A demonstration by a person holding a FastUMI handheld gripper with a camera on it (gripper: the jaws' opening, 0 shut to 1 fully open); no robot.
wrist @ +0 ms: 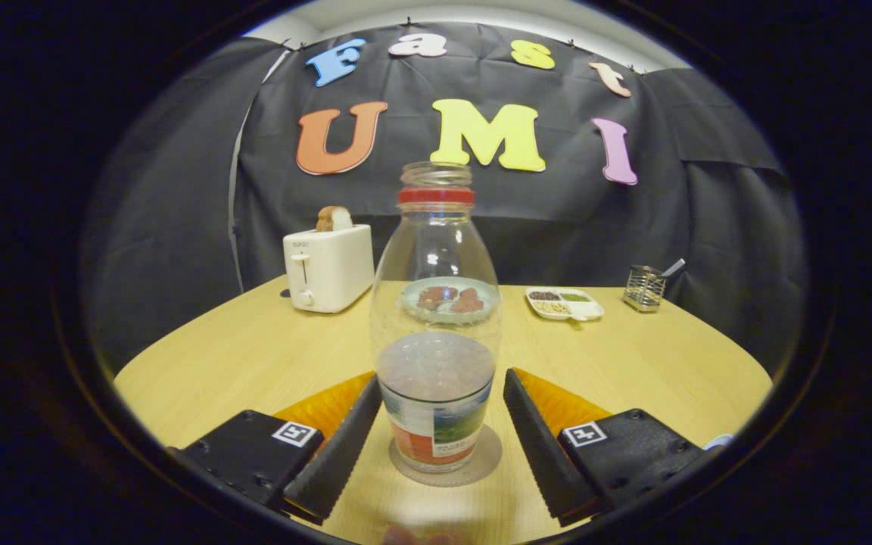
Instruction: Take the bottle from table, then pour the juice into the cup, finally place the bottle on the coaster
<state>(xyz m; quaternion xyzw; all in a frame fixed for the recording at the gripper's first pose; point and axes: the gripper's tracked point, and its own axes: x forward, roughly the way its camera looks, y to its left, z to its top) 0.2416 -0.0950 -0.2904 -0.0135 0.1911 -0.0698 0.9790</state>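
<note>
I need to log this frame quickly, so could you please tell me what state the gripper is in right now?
Gripper: open, fingers either side of the bottle on the coaster, not pressing it.

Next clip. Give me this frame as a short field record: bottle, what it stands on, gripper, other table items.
bottle: clear bottle, no cap, red ring at neck, upright between the fingers
support: round coaster on the wooden table
gripper: gripper open, a gap on each side of the bottle
beyond bottle: plate with food
other items: white toaster with bread, divided dish, wire holder
cup: cannot tell
</note>
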